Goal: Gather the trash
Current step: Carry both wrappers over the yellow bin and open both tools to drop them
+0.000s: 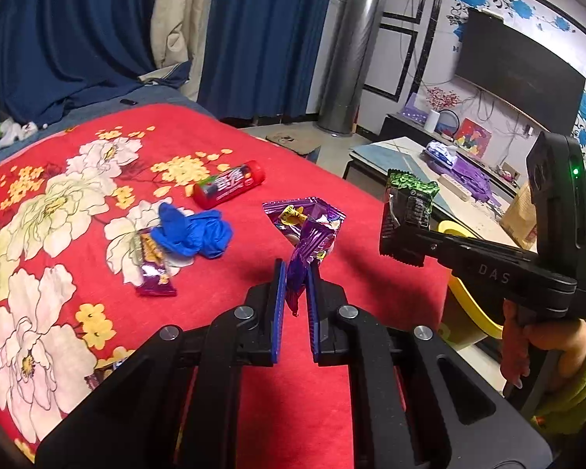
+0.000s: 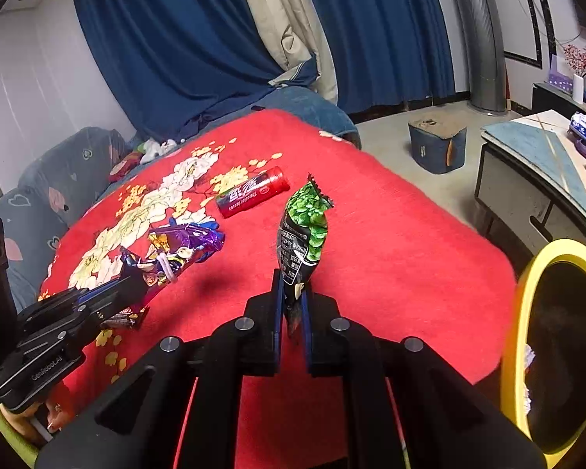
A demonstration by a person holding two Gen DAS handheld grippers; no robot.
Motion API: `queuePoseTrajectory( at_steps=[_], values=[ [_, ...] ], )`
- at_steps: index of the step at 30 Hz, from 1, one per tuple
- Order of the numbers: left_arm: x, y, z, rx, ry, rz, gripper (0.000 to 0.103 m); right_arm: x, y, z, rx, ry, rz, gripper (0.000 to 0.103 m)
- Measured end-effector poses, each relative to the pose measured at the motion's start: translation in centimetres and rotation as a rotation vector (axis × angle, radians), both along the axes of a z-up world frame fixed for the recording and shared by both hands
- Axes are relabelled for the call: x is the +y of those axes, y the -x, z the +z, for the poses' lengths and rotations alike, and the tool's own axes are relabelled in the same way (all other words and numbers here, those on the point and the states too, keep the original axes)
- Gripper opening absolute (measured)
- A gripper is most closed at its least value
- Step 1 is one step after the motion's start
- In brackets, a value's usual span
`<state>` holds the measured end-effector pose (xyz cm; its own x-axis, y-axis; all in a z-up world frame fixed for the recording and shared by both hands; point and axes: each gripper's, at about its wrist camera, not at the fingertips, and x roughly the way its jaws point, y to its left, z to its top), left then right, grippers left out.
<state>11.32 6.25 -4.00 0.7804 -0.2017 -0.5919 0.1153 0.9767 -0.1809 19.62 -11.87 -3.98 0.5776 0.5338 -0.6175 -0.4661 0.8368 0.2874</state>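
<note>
The biggest risk, as I judge it, lies with the yellow-rimmed bin (image 2: 527, 312) at the right edge of the red floral blanket (image 1: 312, 410): both wrappers are light and crinkly, so if either is let go before it is well over the dark mouth, it could flutter and land on the floor or back on the blanket. Next, each grip is thin. The left gripper (image 1: 295, 277) has its blue-padded jaws closed on only the lower tail of the purple wrapper (image 1: 308, 234), whose bulk stands free above the pads, and the right gripper (image 2: 293, 301) is clamped likewise on the bottom end of the green-and-black snack bag (image 2: 302, 234), which rises upright and slightly twisted from the jaws; a quick swing could let the slick foil slide out. A smaller hazard is the two tools meeting, since in the left view the right gripper sits close at the right with its bag near the purple wrapper, and both would have to cross to the same bin. Still lying on the blanket are the blue glove (image 1: 193, 230), the red can (image 1: 230, 183) on its side and a purple snack bar (image 1: 154, 269), so trash remains to collect. Both grippers point forward and downward over the blanket, raised clear of it, and a hand (image 1: 543, 348) wraps the right tool's handle.
</note>
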Motion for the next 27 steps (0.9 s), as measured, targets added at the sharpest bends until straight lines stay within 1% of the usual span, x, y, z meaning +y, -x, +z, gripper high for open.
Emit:
queuePoseTrajectory(
  at_steps=[12, 27],
  values=[
    [-3.6, 0.1, 1.1, -0.028, -0.004, -0.07, 0.006, -4.0, 1.2, 2.0, -0.066, 0.02, -0.039, 0.008],
    [-8.1, 0.0, 2.0, -0.052, -0.01, -0.152, 0.006, -9.3, 1.9, 2.2, -0.074, 0.02, -0.129, 0.008]
  ],
)
